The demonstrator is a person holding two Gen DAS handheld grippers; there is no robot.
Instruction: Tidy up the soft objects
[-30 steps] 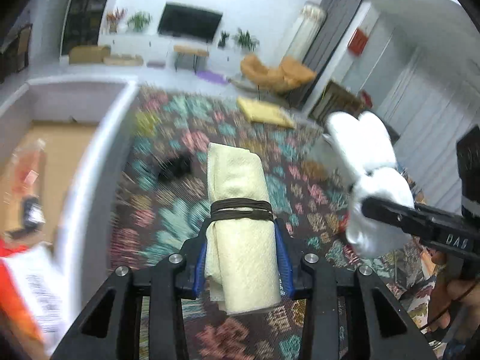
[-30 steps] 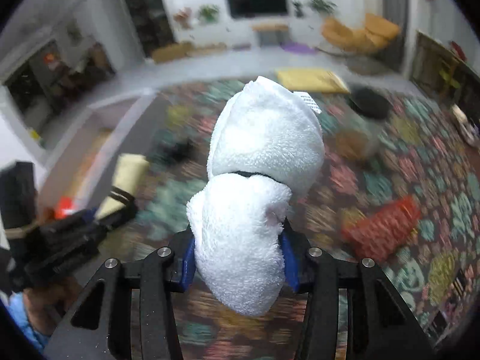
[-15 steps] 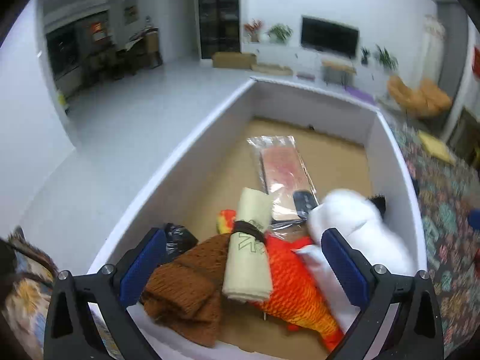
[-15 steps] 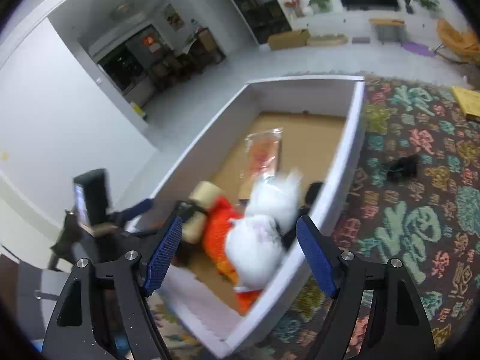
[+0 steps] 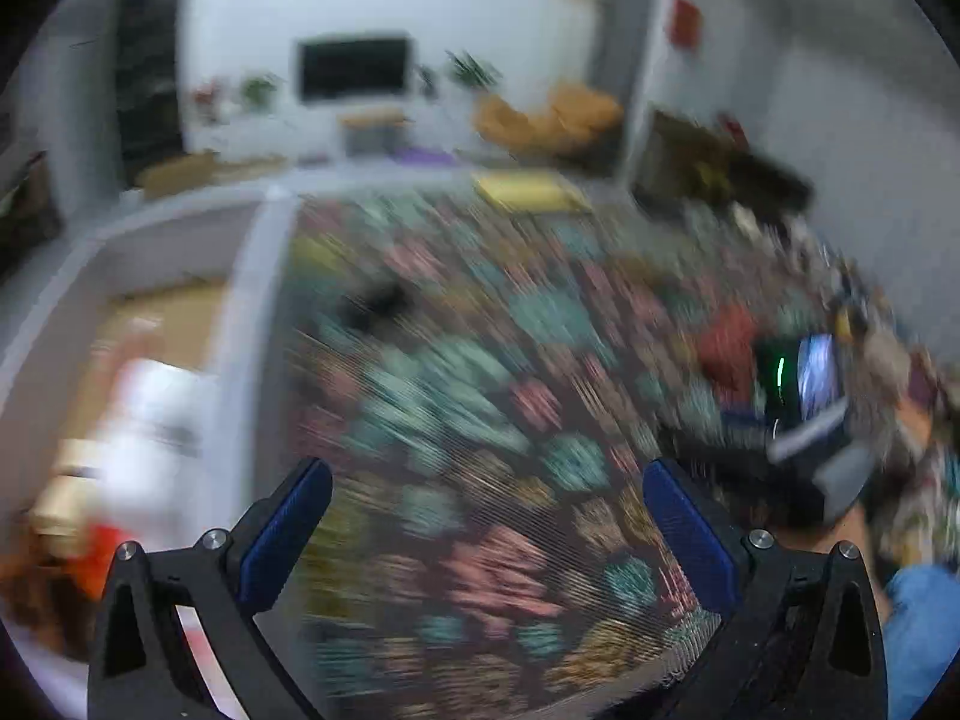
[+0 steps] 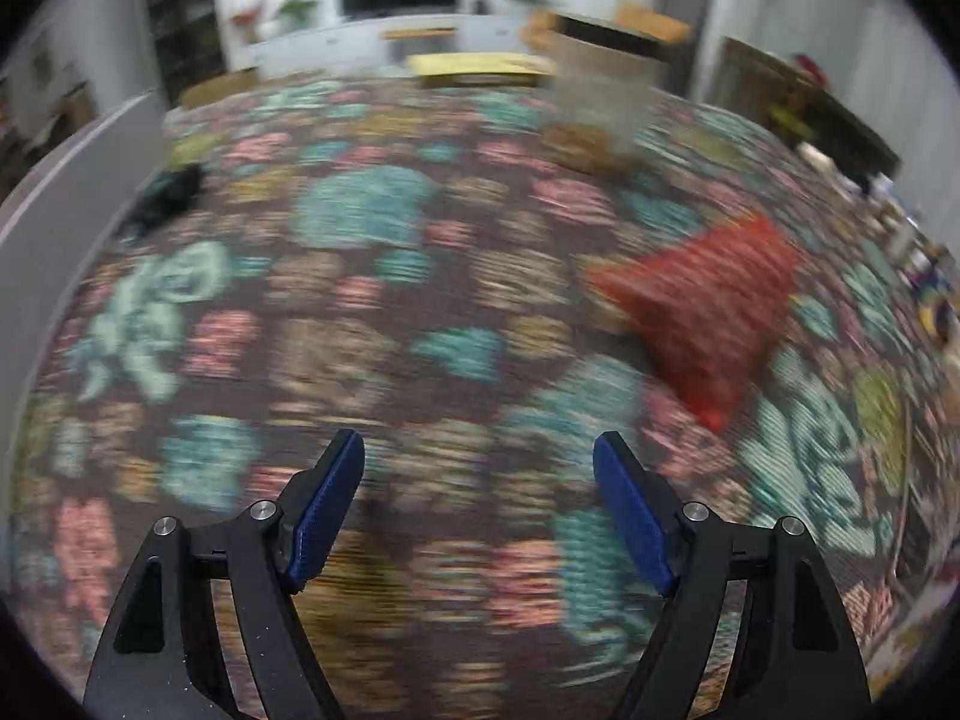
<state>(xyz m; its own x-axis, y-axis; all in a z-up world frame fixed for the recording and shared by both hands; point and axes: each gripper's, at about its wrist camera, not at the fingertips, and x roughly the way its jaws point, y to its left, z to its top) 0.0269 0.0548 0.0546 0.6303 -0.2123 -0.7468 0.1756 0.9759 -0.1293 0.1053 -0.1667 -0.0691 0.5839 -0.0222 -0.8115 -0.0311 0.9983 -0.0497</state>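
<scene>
Lying in the white-walled box (image 5: pixel 240 324) now are the white plush (image 5: pixel 150 420) and the cream rolled towel (image 5: pixel 66 486), blurred, beside something orange; a second ago each was clamped in a gripper over the patterned rug (image 6: pixel 372 276). Both grippers, left gripper (image 5: pixel 486 498) and right gripper (image 6: pixel 477 474), stand released and empty above that rug. A red cushion (image 6: pixel 708 306) lies ahead of the right one, and a small black thing (image 6: pixel 171 195) near the box wall.

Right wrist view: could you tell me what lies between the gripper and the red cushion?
Only bare patterned carpet lies between the open right gripper and the red cushion.
</scene>
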